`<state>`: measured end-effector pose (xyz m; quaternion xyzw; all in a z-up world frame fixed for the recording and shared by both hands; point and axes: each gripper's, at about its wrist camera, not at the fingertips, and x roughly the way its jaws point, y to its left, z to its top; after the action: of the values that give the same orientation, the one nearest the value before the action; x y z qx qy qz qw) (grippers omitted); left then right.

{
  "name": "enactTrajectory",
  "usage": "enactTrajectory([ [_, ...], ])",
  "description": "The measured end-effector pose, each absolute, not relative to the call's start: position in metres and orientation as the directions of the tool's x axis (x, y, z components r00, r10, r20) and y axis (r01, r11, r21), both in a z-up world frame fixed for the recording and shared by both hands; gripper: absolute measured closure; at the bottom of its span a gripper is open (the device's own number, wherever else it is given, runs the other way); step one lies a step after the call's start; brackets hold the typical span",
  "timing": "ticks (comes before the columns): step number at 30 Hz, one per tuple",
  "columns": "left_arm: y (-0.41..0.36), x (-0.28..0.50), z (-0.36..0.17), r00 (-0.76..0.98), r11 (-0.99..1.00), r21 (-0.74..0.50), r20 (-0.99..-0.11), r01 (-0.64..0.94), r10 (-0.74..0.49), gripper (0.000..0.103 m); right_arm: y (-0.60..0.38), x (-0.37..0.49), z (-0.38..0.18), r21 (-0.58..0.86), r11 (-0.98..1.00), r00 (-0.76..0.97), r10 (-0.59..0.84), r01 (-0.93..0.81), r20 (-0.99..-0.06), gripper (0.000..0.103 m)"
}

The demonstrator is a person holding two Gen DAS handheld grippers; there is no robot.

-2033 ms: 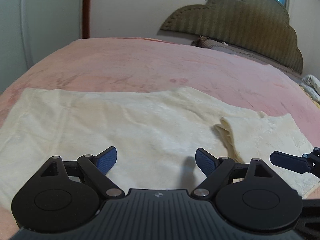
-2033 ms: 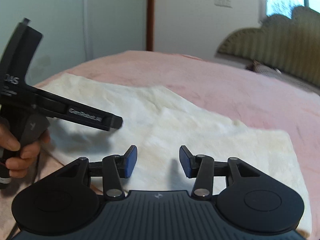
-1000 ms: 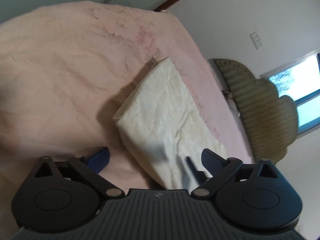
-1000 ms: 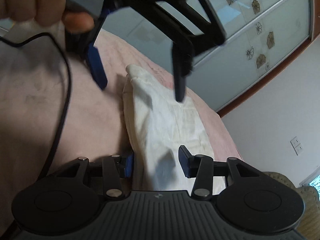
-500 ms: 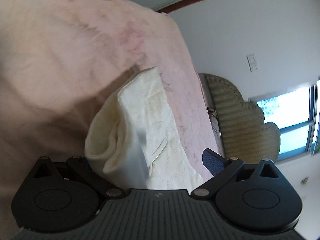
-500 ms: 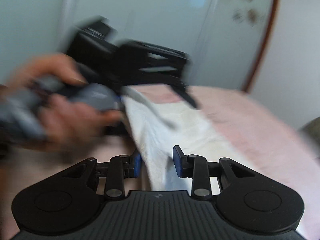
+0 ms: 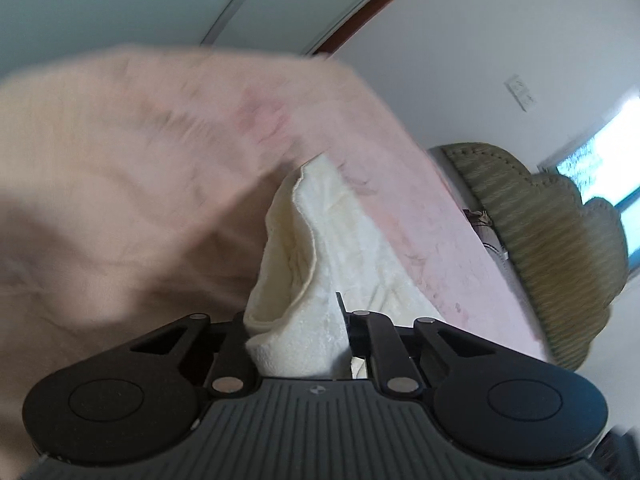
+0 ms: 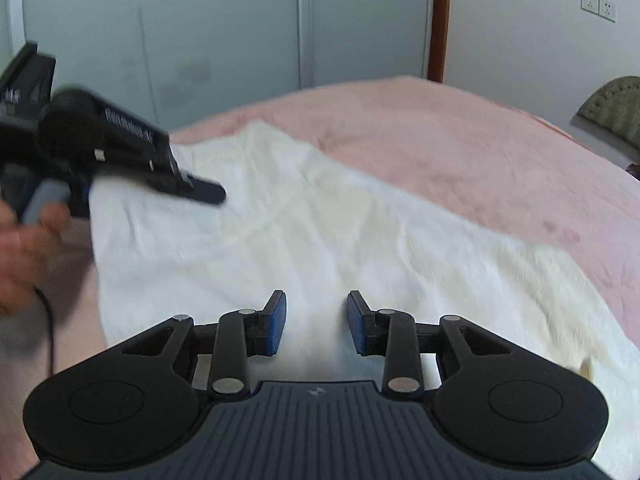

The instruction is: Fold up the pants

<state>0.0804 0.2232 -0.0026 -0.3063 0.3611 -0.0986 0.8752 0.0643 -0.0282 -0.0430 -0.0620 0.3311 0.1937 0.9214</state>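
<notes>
Cream pants [image 8: 320, 232] spread across a pink bed cover [image 8: 460, 140], one bunched edge pinched in the closing left gripper [image 7: 298, 332], right gripper [image 8: 316, 322] just above the near edge, jaws narrowly parted and holding nothing.

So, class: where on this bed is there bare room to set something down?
Bare pink bedspread lies beyond the cream pants, toward the wardrobe doors and the headboard. It is crowded at the near left, where the left gripper closes its jaws on the pants' edge.
</notes>
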Motion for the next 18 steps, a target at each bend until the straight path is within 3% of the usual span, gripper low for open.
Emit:
enactTrajectory([
  [3,0.197,0.054,0.028,0.789,0.858,-0.51,-0.506,0.052,-0.349,0.088,-0.028,0.059,-0.034,0.006,0.917,0.744,0.326,-0.398,-0.584,0.07],
  [4,0.185,0.044,0.039,0.81,0.876,-0.473,-0.476,0.093,-0.343,0.088,-0.026,0.063,-0.031,-0.006,0.919,0.759,0.321,-0.393,-0.567,0.065],
  [8,0.138,0.005,0.071,0.846,0.905,-0.348,-0.38,0.244,-0.374,0.088,-0.024,0.07,-0.024,-0.014,0.928,0.795,0.309,-0.371,-0.522,0.06],
  [13,0.081,-0.032,0.082,0.849,0.908,-0.235,-0.332,0.348,-0.412,0.087,-0.04,0.043,-0.007,-0.037,0.924,0.854,0.337,-0.382,-0.397,0.06],
  [18,0.022,-0.061,0.091,0.83,0.878,-0.143,-0.287,0.457,-0.478,0.084,-0.075,-0.006,0.011,-0.154,0.923,0.91,0.3,-0.353,-0.287,0.06],
])
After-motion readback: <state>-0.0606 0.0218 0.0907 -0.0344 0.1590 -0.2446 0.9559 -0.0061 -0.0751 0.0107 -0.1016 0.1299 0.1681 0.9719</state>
